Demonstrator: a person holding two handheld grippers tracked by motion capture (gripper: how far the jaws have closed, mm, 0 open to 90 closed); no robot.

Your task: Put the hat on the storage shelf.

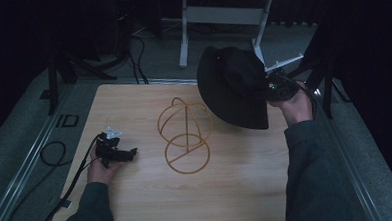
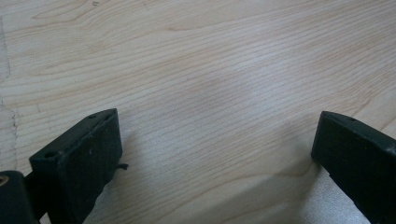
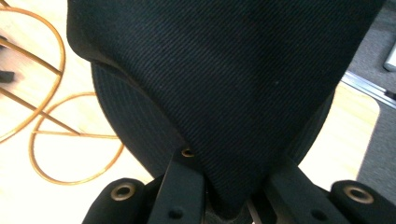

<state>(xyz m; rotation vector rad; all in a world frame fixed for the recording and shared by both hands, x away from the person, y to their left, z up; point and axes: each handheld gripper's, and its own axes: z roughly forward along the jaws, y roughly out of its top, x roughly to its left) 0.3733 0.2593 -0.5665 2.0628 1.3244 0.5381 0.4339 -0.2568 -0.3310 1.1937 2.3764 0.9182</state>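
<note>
- The right claw (image 1: 270, 86) is clamped on the brim of a black hat (image 1: 233, 86), holding it up above the far right part of the worktop (image 1: 138, 203).
- In the right gripper view the two black jaws pinch a fold of the hat (image 3: 224, 79) fabric between them, and the dark twill cloth spreads upward from that pinch.
- The hat hangs tilted, its crown toward the far side and its brim drooping toward the near side, just to the right of the wire stand (image 1: 185, 133).
- The wire stand is golden, with a flat round ring as its base lying on the worktop, an upright rod, and curved hoops forming a dome at the top. It sits about mid-worktop.
- The lower edge of the hat overlaps the right side of the stand's dome as seen from above; whether they touch cannot be told.
- In the right gripper view the stand's rings (image 3: 51, 140) lie to the left of the hat.
- The left claw (image 1: 131, 153) lies low at the near left of the worktop, pointing right toward the stand and well apart from it.
- Its jaws stand wide apart with bare wood grain (image 2: 210, 93) between them and nothing held.
- A black cable (image 1: 72, 181) trails from the left gripper toward the near left edge.
</note>
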